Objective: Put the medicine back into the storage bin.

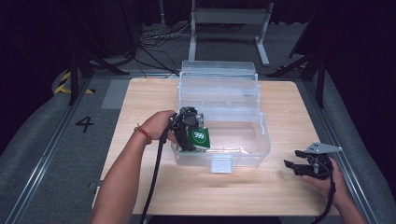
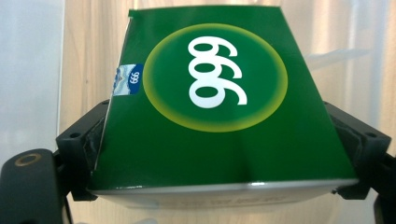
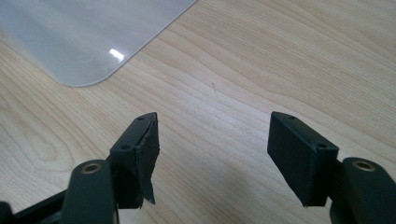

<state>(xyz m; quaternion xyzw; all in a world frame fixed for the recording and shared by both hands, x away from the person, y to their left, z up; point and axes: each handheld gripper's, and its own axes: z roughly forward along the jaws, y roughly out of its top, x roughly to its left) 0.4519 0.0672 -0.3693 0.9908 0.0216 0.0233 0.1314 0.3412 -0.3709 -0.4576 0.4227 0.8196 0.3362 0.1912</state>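
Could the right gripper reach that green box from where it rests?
Probably not directly: the green box is clamped in the left gripper at the clear bin, whose wall stands between it and the open right gripper.

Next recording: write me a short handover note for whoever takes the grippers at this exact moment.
Left gripper: shut on the green box marked 999, held at the left front of the open clear plastic bin, over or just inside its rim.
Right gripper: open, nothing in it, low over the wooden table right of the bin.
Done: box picked up and brought to the bin.
Left: probably lower it in, release, withdraw.
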